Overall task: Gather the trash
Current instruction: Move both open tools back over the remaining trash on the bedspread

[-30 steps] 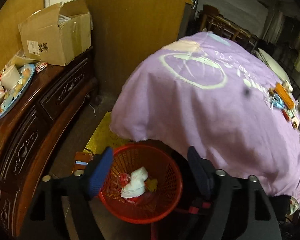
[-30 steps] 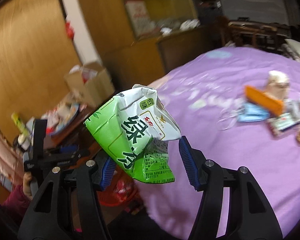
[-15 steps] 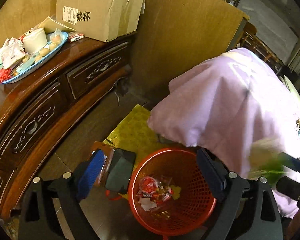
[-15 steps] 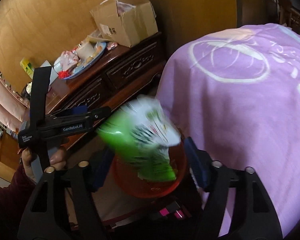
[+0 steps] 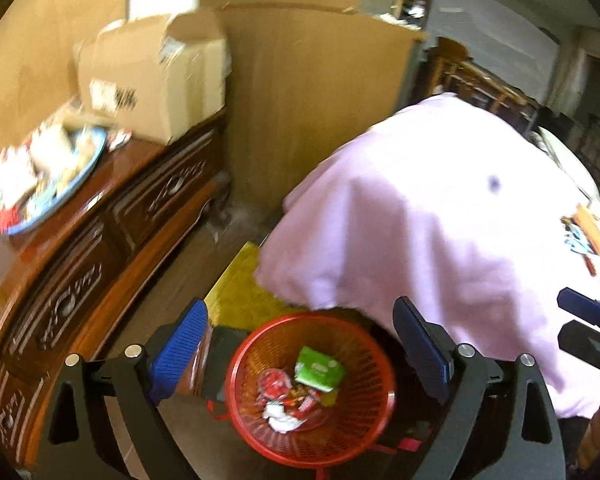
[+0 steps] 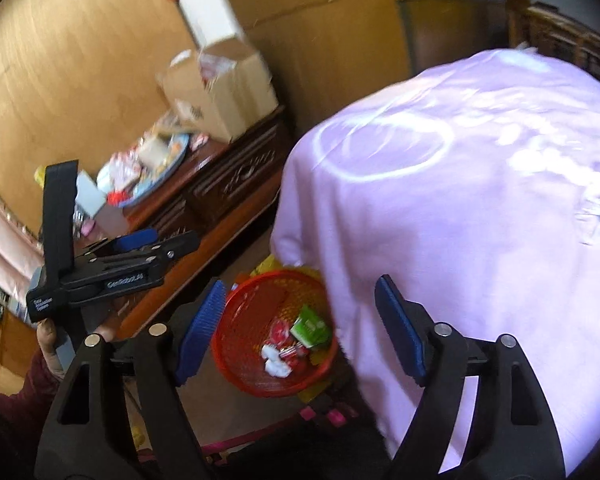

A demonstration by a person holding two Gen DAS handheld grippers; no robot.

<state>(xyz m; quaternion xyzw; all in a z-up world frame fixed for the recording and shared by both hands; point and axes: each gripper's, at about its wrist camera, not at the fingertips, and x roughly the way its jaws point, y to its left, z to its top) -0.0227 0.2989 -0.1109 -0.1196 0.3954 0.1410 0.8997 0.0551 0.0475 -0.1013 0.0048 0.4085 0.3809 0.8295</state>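
Note:
A red mesh basket point(image 5: 364, 428) point(image 6: 236, 356) stands on the floor beside the purple-covered table. Inside it lies a green carton point(image 5: 319, 369) point(image 6: 309, 326) on top of red and white wrappers point(image 5: 284, 400). My left gripper point(image 5: 300, 352) hovers above the basket, open and empty. My right gripper point(image 6: 300, 328) also hangs over the basket; its jaws are opening with nothing between them. The left gripper shows at the left of the right wrist view, held by a hand point(image 6: 46, 332). More trash point(image 5: 584, 236) lies on the table at far right.
A dark carved wooden sideboard point(image 5: 80, 280) runs along the left, bearing a cardboard box point(image 5: 152, 84) and a blue tray of snacks point(image 5: 48, 184). The purple tablecloth point(image 5: 440, 220) hangs down right beside the basket. A yellow mat point(image 5: 244, 292) lies on the floor behind it.
The green carton has left my right gripper and dropped into the red basket. Both grippers' jaws have spread wider. The right gripper swung from over the table to above the basket.

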